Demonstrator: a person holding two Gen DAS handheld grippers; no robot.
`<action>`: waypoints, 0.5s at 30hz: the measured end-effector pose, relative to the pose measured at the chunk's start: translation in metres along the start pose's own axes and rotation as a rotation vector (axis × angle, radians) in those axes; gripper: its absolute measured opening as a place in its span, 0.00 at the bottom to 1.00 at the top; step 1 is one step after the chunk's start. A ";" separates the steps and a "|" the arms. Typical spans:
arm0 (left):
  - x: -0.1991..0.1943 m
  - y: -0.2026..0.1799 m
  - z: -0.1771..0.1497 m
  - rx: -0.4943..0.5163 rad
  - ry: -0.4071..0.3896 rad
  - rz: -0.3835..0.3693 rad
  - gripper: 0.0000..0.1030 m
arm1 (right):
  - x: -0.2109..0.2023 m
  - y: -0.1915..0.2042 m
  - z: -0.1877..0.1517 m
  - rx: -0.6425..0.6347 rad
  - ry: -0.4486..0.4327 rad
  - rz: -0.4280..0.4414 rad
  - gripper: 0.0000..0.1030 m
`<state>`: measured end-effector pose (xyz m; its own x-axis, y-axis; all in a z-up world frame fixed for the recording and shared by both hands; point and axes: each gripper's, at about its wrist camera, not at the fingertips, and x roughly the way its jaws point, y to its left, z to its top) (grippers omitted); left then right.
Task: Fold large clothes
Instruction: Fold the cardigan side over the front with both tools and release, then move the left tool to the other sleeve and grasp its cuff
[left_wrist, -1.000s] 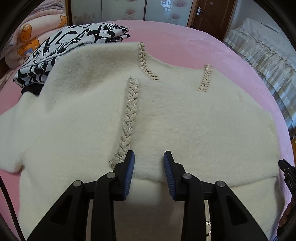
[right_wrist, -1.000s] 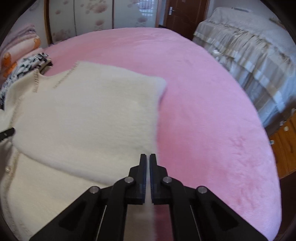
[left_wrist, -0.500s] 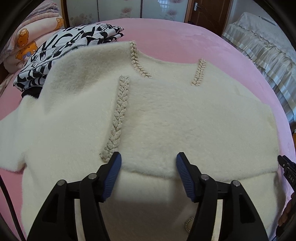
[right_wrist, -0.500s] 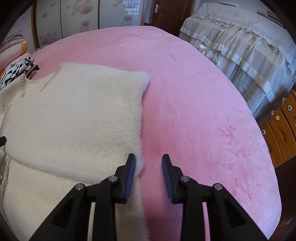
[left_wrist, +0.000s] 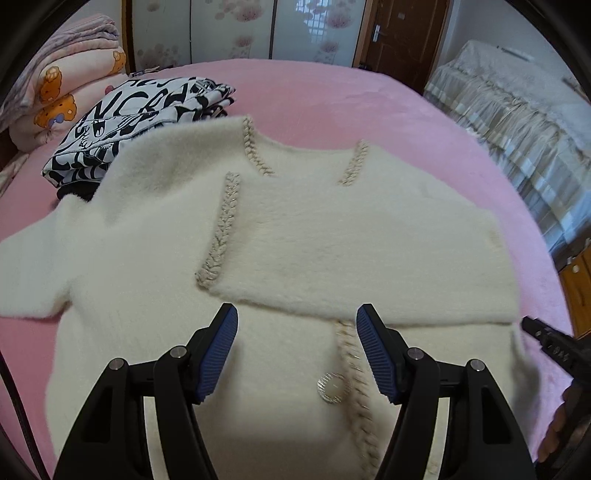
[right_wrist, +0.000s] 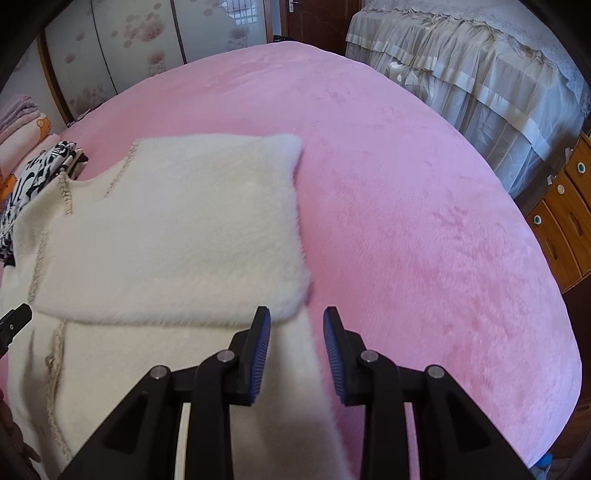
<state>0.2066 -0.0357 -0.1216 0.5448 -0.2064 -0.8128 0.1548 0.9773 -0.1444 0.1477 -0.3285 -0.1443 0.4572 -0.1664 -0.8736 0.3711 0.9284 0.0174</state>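
A fluffy cream cardigan (left_wrist: 332, 236) with braided trim lies on the pink bed, one part folded across its upper body. Its folded edge runs just ahead of both grippers. My left gripper (left_wrist: 297, 325) is open and empty above the cardigan's middle, near a round silver button (left_wrist: 330, 387). My right gripper (right_wrist: 297, 328) is open and empty over the cardigan's (right_wrist: 177, 229) right edge, at the corner of the folded part. The right gripper's tip shows at the right edge of the left wrist view (left_wrist: 546, 332).
A folded black-and-white printed garment (left_wrist: 136, 122) lies at the far left beside the cardigan. Pink bedding with bear prints (left_wrist: 66, 92) is stacked behind it. A second bed with a frilled cover (right_wrist: 480, 74) and a wooden drawer unit (right_wrist: 565, 218) stand to the right.
Both grippers have opened and let go of the folded part, which now lies flat. Both have drawn back slightly from its edge.
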 end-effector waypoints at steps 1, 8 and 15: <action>-0.006 -0.003 -0.003 -0.002 -0.007 0.000 0.64 | -0.005 0.003 -0.004 -0.001 -0.001 0.004 0.29; -0.048 -0.011 -0.031 -0.012 0.013 -0.033 0.64 | -0.040 0.024 -0.036 -0.015 -0.005 0.060 0.29; -0.086 -0.005 -0.066 0.036 0.033 0.006 0.64 | -0.071 0.055 -0.073 -0.058 0.033 0.137 0.29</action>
<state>0.1046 -0.0194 -0.0878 0.5188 -0.1982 -0.8316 0.1811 0.9762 -0.1197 0.0770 -0.2411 -0.1171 0.4735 -0.0270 -0.8804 0.2593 0.9595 0.1100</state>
